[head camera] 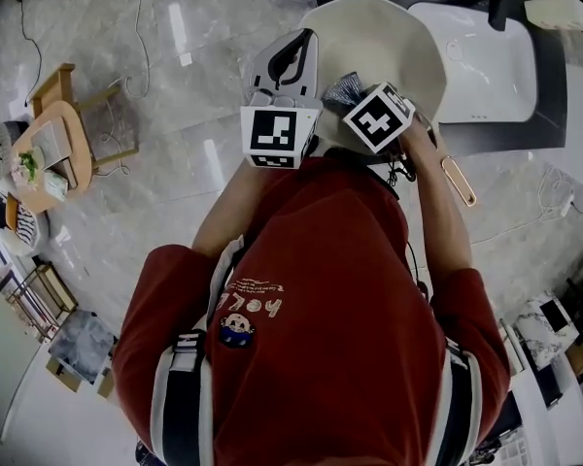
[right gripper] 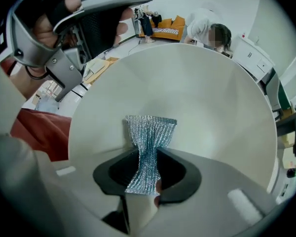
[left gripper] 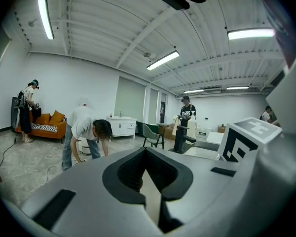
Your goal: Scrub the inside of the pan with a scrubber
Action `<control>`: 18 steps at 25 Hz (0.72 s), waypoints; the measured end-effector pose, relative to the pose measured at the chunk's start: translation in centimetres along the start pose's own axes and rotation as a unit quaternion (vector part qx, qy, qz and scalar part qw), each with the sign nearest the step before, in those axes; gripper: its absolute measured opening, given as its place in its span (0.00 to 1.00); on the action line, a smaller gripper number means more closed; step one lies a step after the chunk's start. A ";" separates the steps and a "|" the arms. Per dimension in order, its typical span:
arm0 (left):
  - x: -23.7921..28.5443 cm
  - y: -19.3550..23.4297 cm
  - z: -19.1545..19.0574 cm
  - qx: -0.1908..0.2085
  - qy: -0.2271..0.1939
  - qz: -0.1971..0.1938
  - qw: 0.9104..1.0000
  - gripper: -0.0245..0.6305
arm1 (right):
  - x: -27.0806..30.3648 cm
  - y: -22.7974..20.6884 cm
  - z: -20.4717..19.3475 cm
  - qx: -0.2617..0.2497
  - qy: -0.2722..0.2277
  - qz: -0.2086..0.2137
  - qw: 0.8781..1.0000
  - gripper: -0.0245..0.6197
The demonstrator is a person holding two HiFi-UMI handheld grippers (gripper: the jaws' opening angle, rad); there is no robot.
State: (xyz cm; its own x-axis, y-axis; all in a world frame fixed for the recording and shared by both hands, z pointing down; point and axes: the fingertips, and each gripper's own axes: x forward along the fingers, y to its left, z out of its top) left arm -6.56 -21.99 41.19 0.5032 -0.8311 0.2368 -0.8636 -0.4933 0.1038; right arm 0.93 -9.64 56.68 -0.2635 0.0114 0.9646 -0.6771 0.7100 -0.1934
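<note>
your right gripper [right gripper: 148, 174] is clamped tight on the silver mesh scrubber [right gripper: 150, 142], whose free end lies against the inside of the cream pan [right gripper: 212, 107], which is tilted up in front of you. your left gripper [left gripper: 148, 172] has its jaws drawn together, apparently pinching the pan's edge. the inside shows no dirt, so scrubbing seems under way or nearly done.

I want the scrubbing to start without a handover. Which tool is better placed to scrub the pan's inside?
Right. The right tool clamps the scrubber, facing the inside of the pan. The left tool points into the room, jaws together, no scrubber.
</note>
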 end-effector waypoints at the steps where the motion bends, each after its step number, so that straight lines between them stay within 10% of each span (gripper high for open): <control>1: 0.0 -0.1 0.0 0.000 0.000 -0.001 1.000 0.05 | -0.2 -0.5 -0.4 0.008 0.002 -0.006 1.000 0.24; 18: -0.6 -0.1 0.1 0.006 -0.001 0.002 1.000 0.04 | -1.3 -11.4 0.7 0.074 -0.008 -0.158 0.985 0.24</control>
State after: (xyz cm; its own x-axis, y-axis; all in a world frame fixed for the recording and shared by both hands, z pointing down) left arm -6.81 -21.50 40.99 0.4992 -0.8340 0.2351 -0.8656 -0.4925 0.0905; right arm 8.50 -18.28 57.51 -0.0340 -0.2052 0.9781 -0.8197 0.5657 0.0902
